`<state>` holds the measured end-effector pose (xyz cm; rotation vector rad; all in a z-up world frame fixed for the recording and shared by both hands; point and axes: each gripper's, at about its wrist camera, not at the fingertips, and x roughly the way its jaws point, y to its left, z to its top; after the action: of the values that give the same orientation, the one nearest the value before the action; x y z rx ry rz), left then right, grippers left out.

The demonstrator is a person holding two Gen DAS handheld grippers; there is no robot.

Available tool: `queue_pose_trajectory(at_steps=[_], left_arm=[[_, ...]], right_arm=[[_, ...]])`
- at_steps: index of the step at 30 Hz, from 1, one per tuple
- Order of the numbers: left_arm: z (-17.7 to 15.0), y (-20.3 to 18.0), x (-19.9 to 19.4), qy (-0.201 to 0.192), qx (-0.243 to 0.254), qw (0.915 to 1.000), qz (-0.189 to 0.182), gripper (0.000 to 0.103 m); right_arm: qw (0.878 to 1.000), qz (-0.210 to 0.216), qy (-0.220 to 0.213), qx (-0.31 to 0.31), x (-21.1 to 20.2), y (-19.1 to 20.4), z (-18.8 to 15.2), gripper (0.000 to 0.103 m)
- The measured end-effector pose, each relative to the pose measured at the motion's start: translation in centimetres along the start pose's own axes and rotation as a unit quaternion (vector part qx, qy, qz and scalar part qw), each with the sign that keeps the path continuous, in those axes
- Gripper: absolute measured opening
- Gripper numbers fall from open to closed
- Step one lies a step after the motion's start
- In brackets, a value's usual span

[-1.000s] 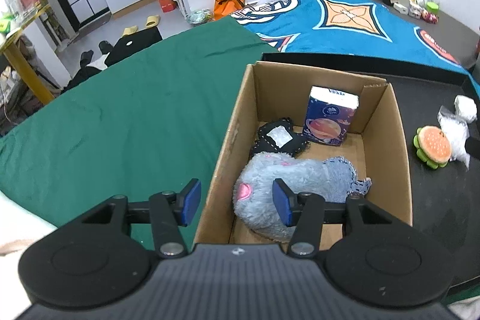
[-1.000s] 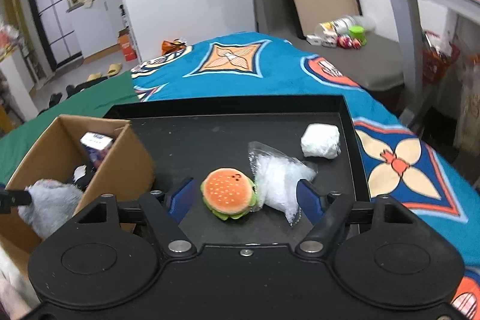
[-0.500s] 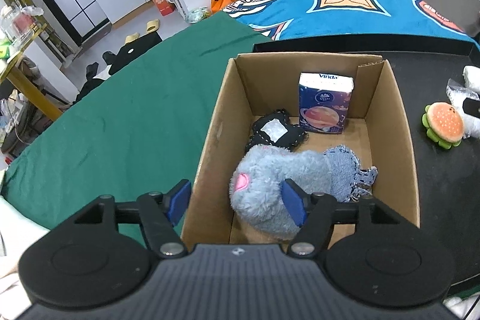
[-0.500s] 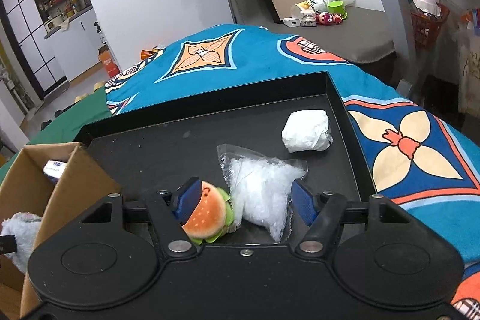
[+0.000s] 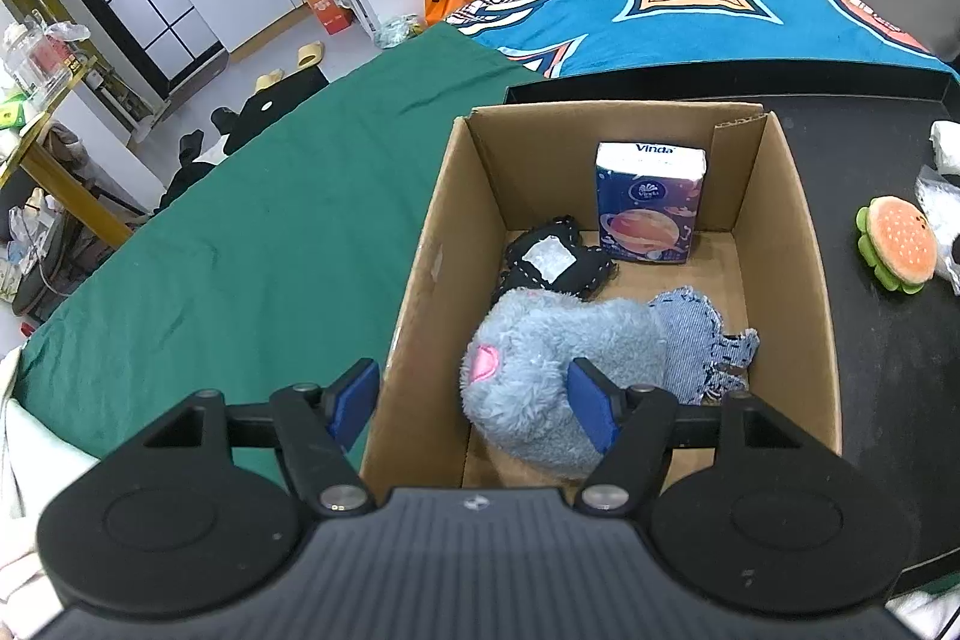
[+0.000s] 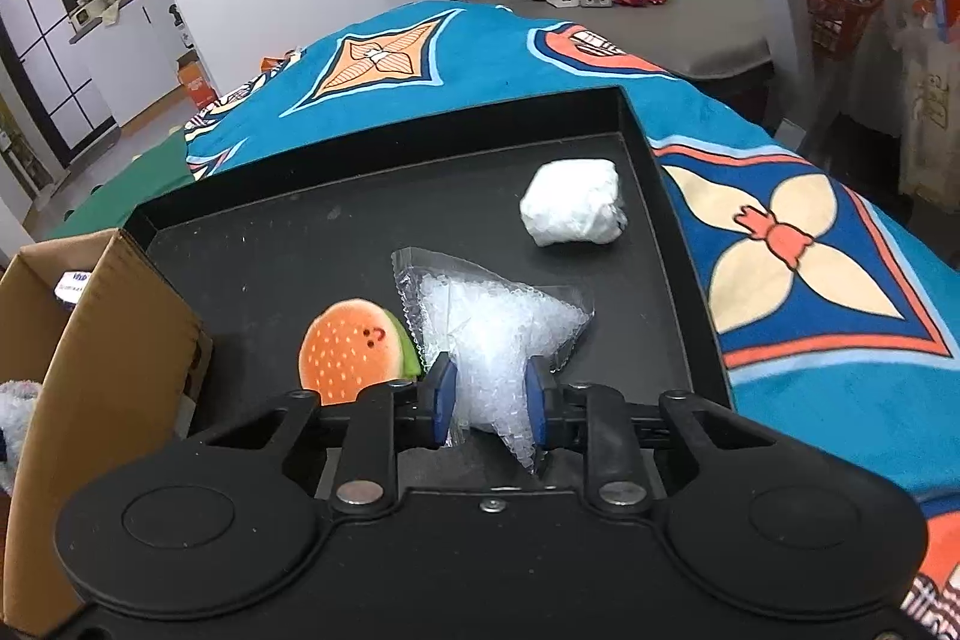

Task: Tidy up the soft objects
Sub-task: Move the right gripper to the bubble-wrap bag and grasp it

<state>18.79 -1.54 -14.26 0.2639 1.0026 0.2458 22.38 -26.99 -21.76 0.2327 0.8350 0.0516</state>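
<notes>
One cardboard box (image 5: 786, 244) holds four things: a grey plush toy (image 5: 540, 364), a denim piece (image 5: 696, 340), a black pouch (image 5: 552, 259) and one tissue pack (image 5: 648, 208) marked "Vinda". The left tool (image 5: 474, 400) stands wide above the box's near wall, gripping nothing. Only the right view shows the right tool (image 6: 489, 400), just closed onto one clear bag (image 6: 492, 334) on the black tray (image 6: 300, 232), beside one burger toy (image 6: 354, 349) and one white bundle (image 6: 573, 211).
</notes>
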Motion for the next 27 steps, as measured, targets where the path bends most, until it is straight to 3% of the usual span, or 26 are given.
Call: queue_pose_trajectory(at_steps=[9, 12, 15, 16, 27], left_arm=[[0.0, 0.2, 0.0, 0.000, -0.002, 1.0000, 0.000, 0.068], [0.0, 0.2, 0.0, 0.000, -0.003, 1.0000, -0.001, 0.068], [-0.1, 0.2, 0.0, 0.000, -0.002, 1.0000, -0.001, 0.068], [-0.1, 0.2, 0.0, 0.000, -0.002, 1.0000, 0.000, 0.068], [0.0, -0.2, -0.1, -0.001, 0.004, 1.0000, 0.003, 0.068]], right_arm=[[1.000, -0.013, 0.013, 0.001, -1.4, -0.7, -0.9, 0.026], [0.999, -0.032, 0.014, 0.007, -1.7, -0.9, -1.0, 0.036], [0.999, -0.034, 0.009, 0.019, -1.9, -1.2, -0.9, 0.066], [0.999, -0.038, 0.003, 0.015, -2.0, -1.0, -0.8, 0.070], [0.998, -0.051, 0.003, 0.028, -0.2, -1.2, -0.4, 0.070]])
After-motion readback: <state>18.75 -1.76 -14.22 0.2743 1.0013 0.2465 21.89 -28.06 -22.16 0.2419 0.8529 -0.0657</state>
